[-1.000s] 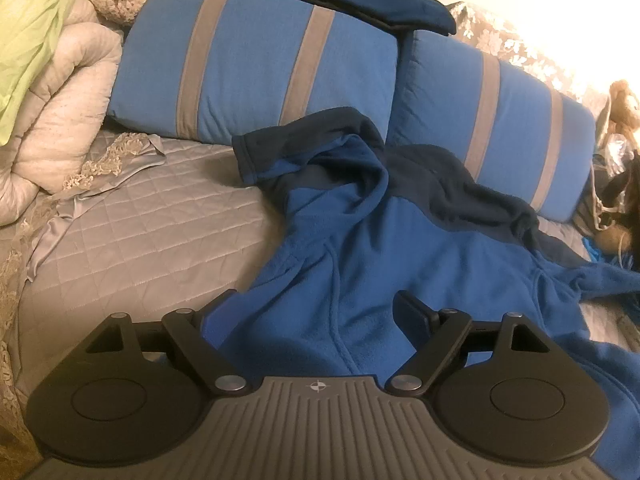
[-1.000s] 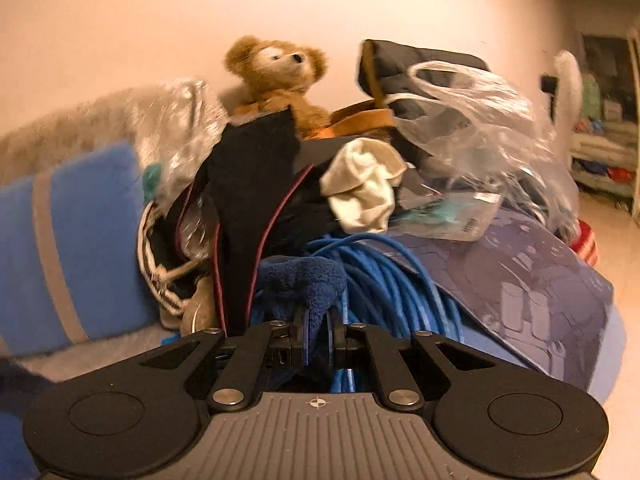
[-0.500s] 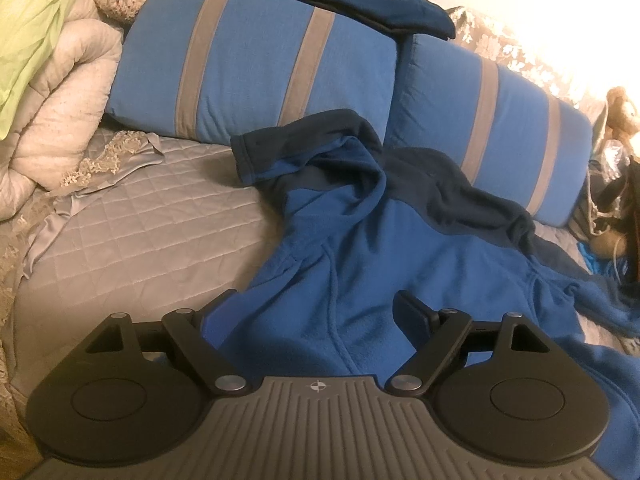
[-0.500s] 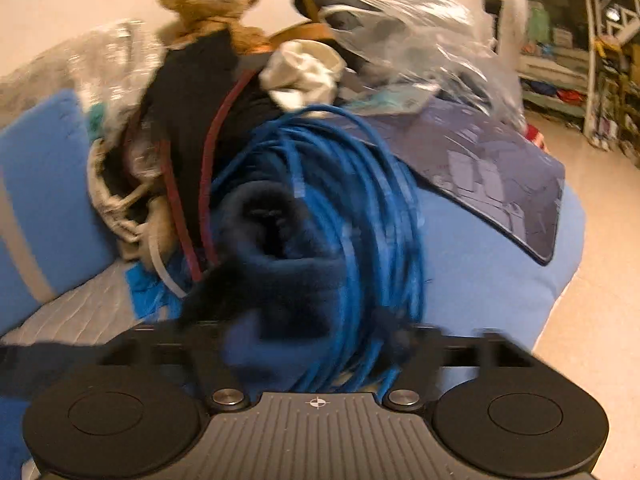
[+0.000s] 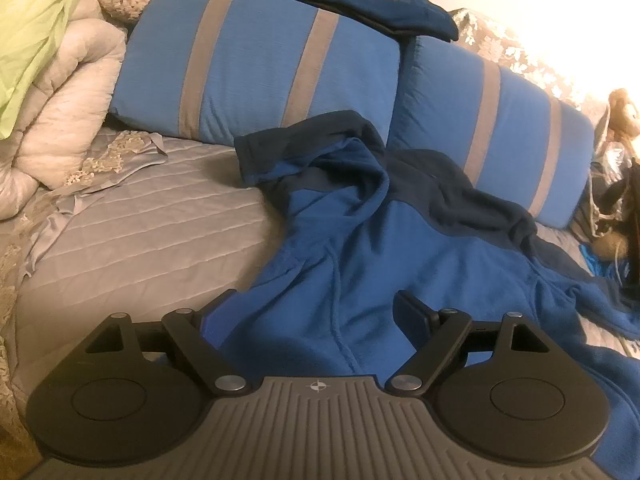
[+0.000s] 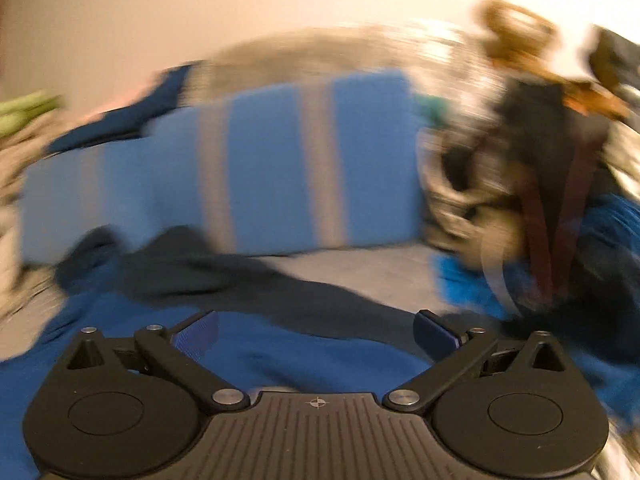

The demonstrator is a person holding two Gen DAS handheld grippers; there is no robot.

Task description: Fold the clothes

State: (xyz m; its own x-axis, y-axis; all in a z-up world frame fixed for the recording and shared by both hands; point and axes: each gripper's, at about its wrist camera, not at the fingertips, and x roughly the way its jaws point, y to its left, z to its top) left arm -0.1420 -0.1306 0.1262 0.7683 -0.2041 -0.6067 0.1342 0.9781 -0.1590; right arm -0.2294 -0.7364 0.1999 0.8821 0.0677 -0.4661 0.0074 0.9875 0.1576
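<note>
Nearest to me, my left claw (image 5: 316,312) hangs with its jaws well apart over the lower body of the blue fleece (image 5: 360,264), the cloth lying between them but not pinched. My right claw (image 6: 316,332) has just been opening and now stands fully spread with nothing between the jaws, over the right-hand part of the same fleece (image 6: 256,348); that view is smeared, so I cannot make out fine creases there. The fleece lies rumpled on the grey quilted bed (image 5: 152,240), its dark collar and shoulders bunched up against the striped blue pillows (image 5: 280,68) and one sleeve trailing off toward the right. To do this step well I judge I should flatten before folding: take the hem or a side seam in each claw, low and close to the bed, catch only one layer, and draw the body toward me so the collar comes off the pillows and the folds in the middle run out. The free room is on the left, where the quilt is bare up to the heaped white duvet (image 5: 60,120); that is where I would spread the garment. The right side is tight: a pile of bags and blue cable (image 6: 560,208) with a toy bear (image 6: 516,36) on top sits just beside the sleeve, and a wide sweep there could snag a loop of cable. Farthest back, a dark blue garment (image 5: 352,4) lies across the tops of the pillows against the wall.
</note>
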